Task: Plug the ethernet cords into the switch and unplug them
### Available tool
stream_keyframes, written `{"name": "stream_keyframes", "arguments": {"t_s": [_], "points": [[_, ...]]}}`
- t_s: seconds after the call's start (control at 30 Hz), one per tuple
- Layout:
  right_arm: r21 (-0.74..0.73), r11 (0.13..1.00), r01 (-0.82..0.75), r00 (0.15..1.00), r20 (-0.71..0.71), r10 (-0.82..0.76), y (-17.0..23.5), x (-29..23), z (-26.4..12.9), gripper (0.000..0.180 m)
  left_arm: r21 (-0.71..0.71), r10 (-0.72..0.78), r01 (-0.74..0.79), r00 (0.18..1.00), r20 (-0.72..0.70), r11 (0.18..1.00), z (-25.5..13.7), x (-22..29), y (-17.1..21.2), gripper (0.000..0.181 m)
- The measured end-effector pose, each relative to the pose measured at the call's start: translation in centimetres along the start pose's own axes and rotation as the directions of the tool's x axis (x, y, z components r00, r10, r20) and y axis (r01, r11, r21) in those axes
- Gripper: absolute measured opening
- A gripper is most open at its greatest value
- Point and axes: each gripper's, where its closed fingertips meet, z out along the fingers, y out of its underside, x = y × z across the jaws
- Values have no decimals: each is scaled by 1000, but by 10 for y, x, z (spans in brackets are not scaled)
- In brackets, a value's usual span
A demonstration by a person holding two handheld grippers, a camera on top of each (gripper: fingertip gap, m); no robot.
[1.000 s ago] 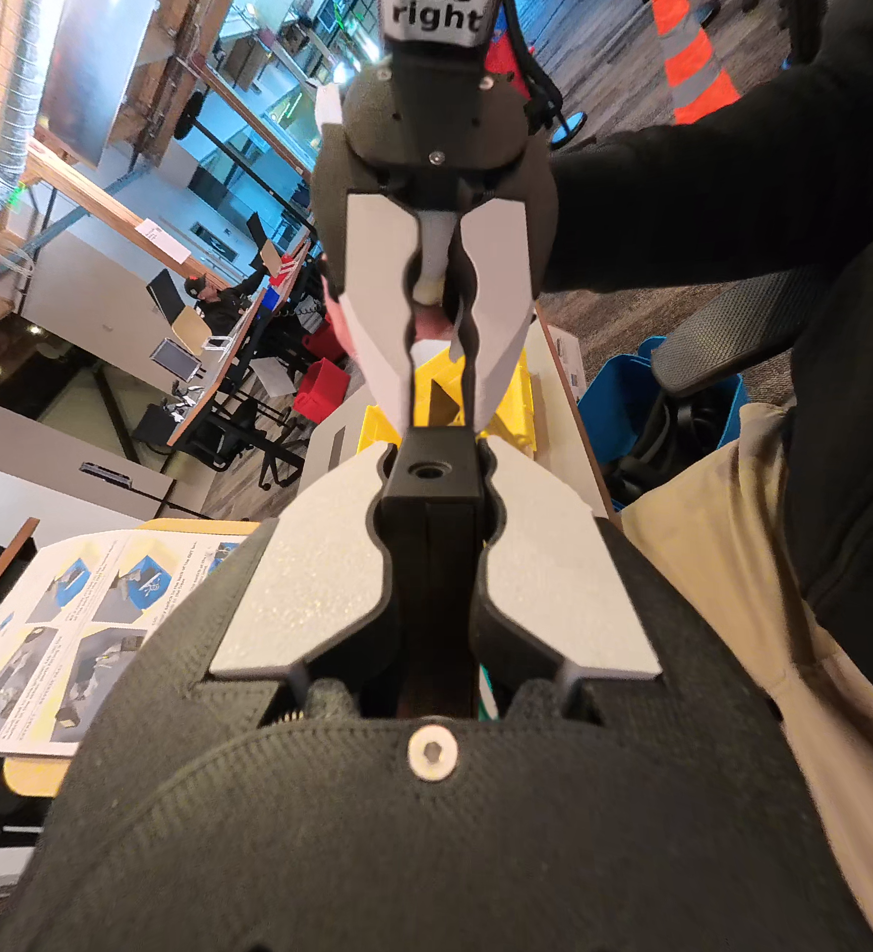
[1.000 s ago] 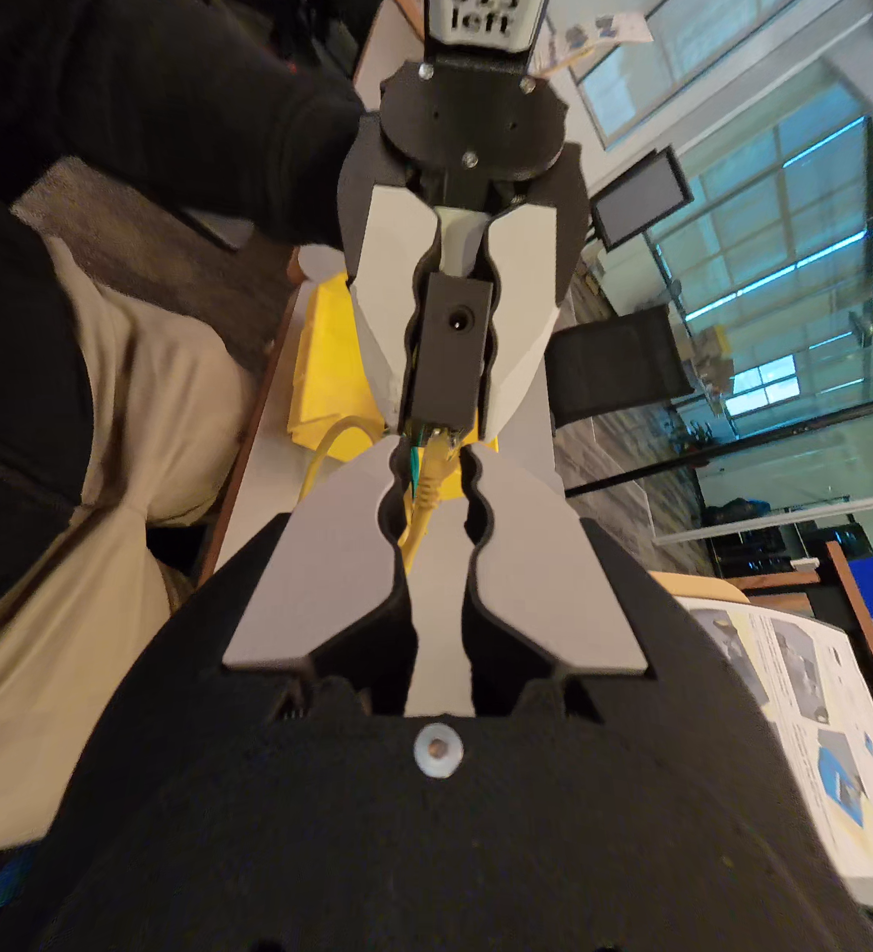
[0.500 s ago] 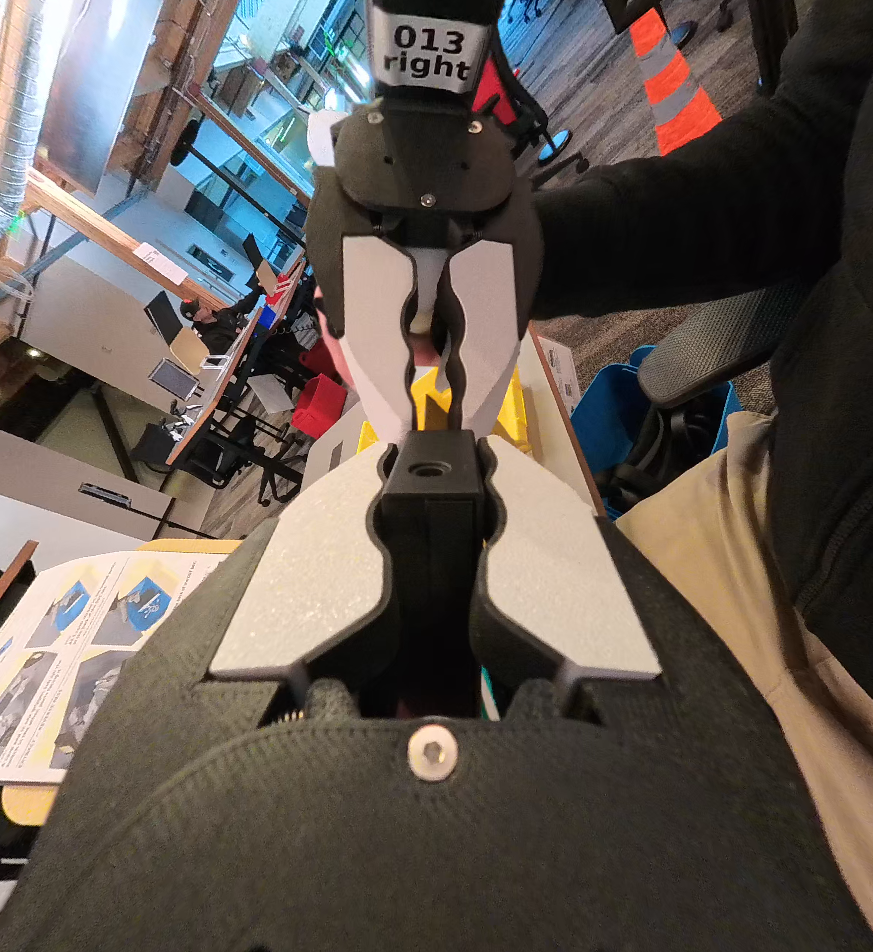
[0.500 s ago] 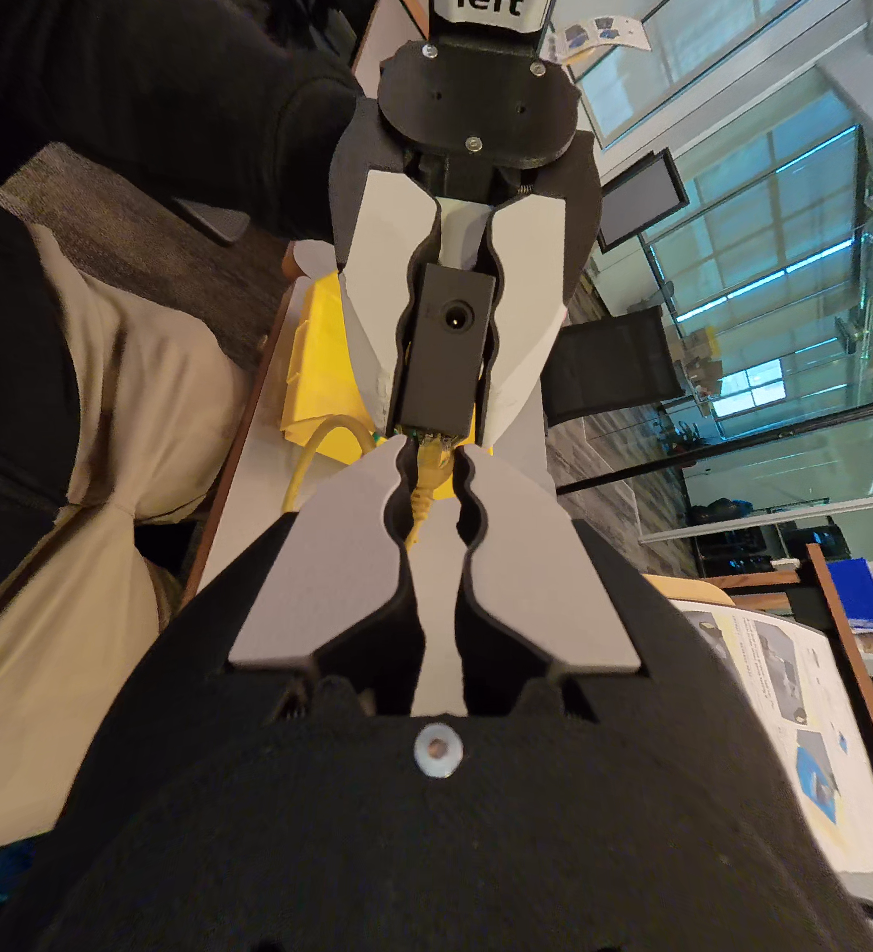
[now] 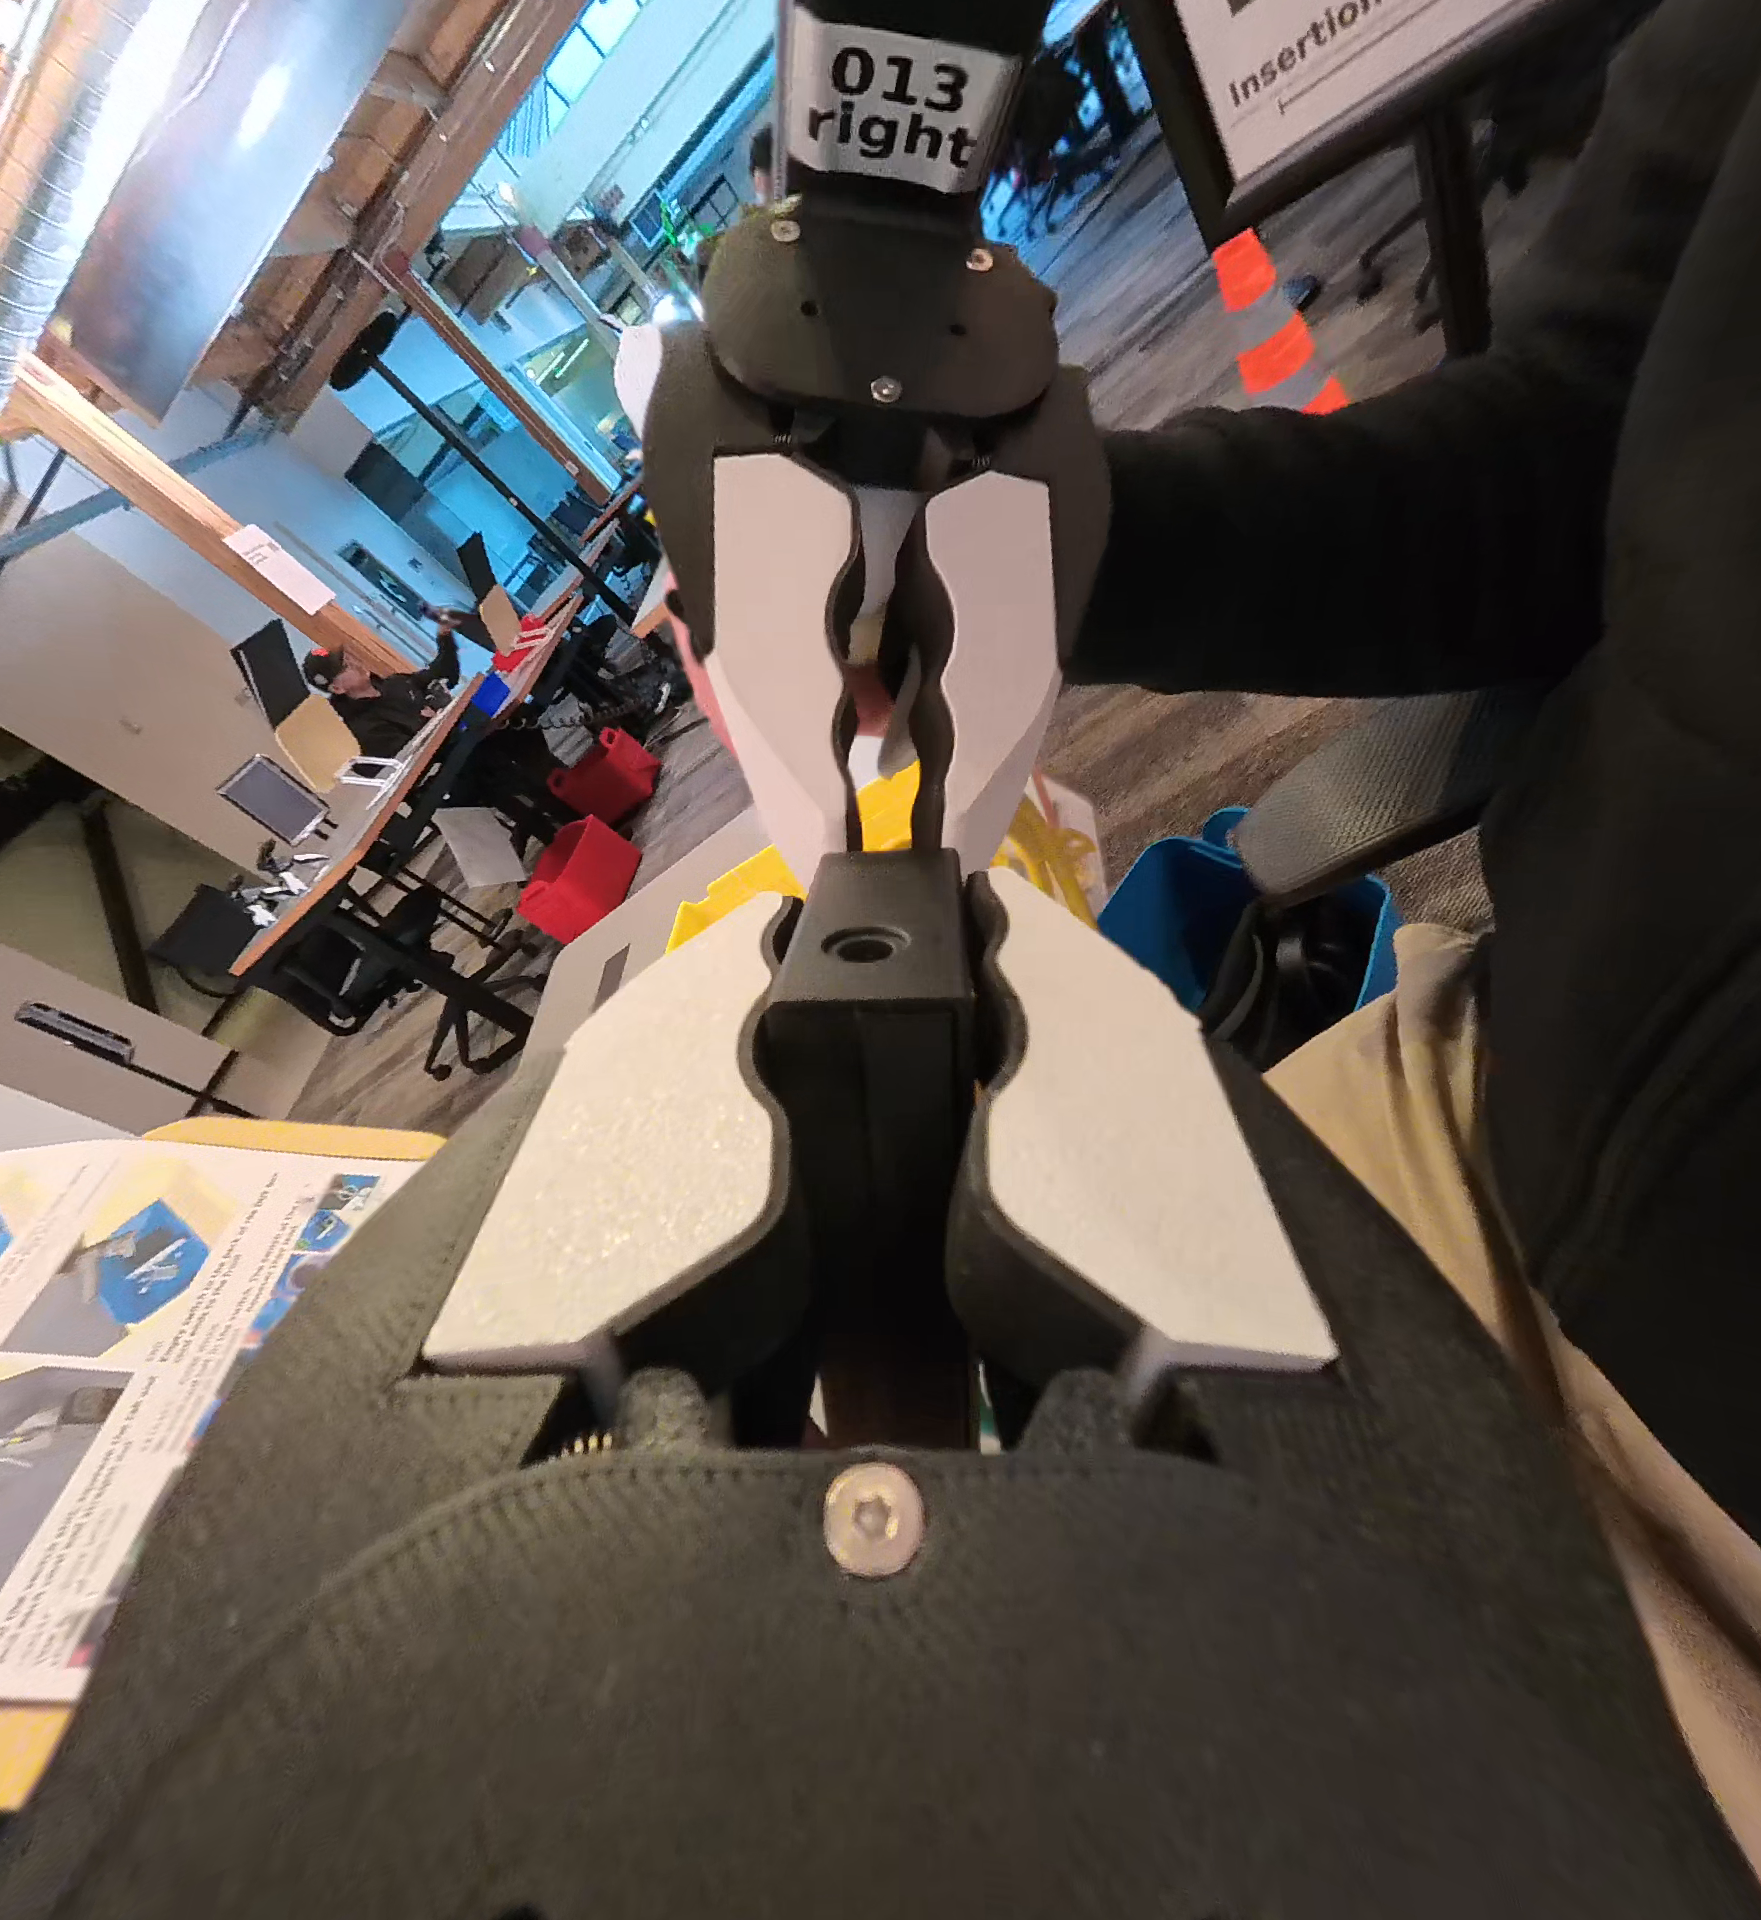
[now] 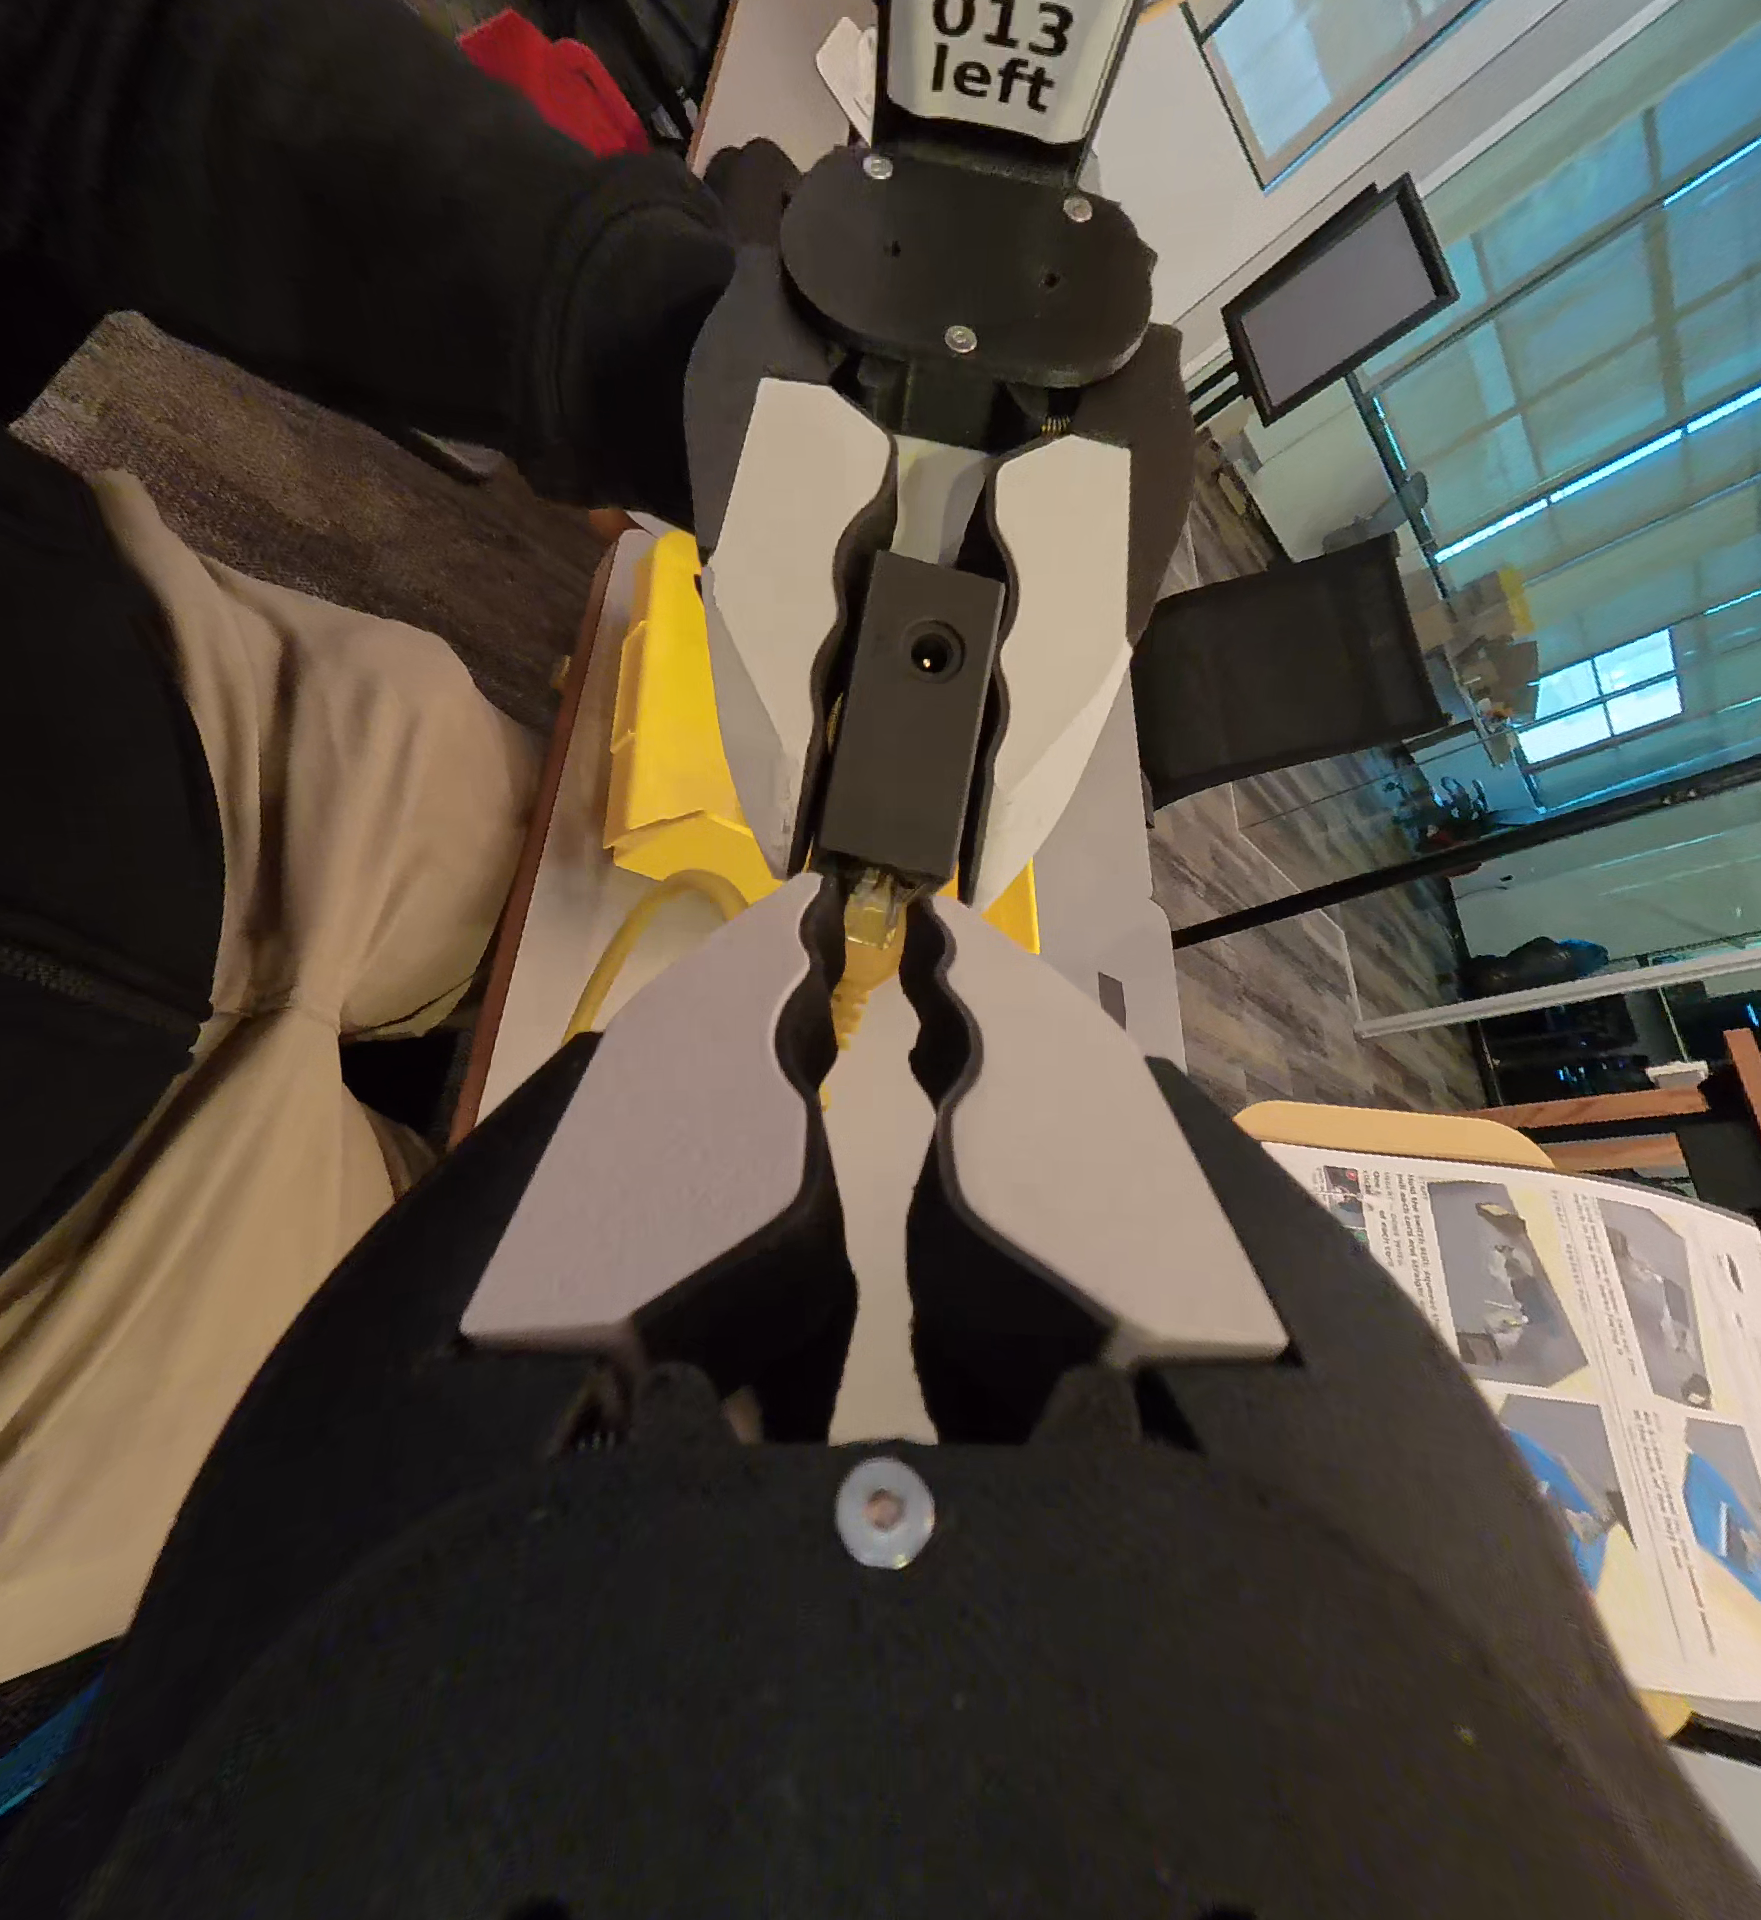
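Observation:
My left gripper [image 5: 881,912] is shut on a black switch [image 5: 871,997], held up in the air. In the right wrist view the switch [image 6: 907,727] sits between the left gripper's white fingers [image 6: 793,582], port end toward me. My right gripper [image 6: 871,906] is shut on the plug of a yellow ethernet cord [image 6: 874,930], and the plug's tip is in the switch's port end. The cord [image 6: 637,935] loops down to the table. In the left wrist view the right gripper [image 5: 891,831] meets the switch's far end. The ports themselves are hidden.
A yellow bin [image 6: 668,727] stands on the white table [image 6: 543,997] below the grippers. A printed instruction sheet [image 6: 1582,1403] lies at the side. A blue bin [image 5: 1167,935] sits on the floor by the person's beige trousers [image 5: 1395,1091].
My right gripper has pushed the yellow plug from just outside the switch into its port end. Both grippers have shifted slightly and kept their holds.

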Motion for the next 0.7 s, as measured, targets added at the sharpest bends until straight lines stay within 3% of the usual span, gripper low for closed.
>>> {"name": "stream_keyframes", "arguments": {"t_s": [0.03, 0.1, 0.17, 0.27, 0.37, 0.47, 0.57, 0.7], "points": [[-10, 1000, -2, 1000, 6, 2, 3, 0, -2, 10, 6, -14, 14, 999, 29, 1000, -4, -6, 1, 30], [80, 995, -53, 999, 6, 52, 1, 6, -24, 8, 30, -76, 72, 985, 155, 997, -37, -40, 7, 29], [6, 999, -40, 999, -31, 40, 10, 15, -22, 8, 119, -78, 69, 994, 74, 991, -40, -28, -18, 29], [-87, 994, -60, 998, -32, 57, 34, 17, -14, 9, -42, -11, 15, 997, 83, 999, -16, -19, 1, 29], [-48, 986, -158, 974, -174, 148, 56, 47, -53, 9, -61, -38, 46, 991, 125, 997, -26, -31, 11, 29], [-102, 961, -256, 932, -291, 217, 101, 66, -84, 8, -97, -17, 33, 988, 156, 995, -27, -37, 16, 29], [-148, 924, -353, 869, -418, 265, 145, 81, -116, 10, -131, -21, 44, 984, 178, 990, -27, -42, 29, 29], [-103, 822, -559, 712, -568, 413, 217, 87, -156, 9, -206, 3, 38, 981, 193, 978, -24, -45, 46, 29]]}}
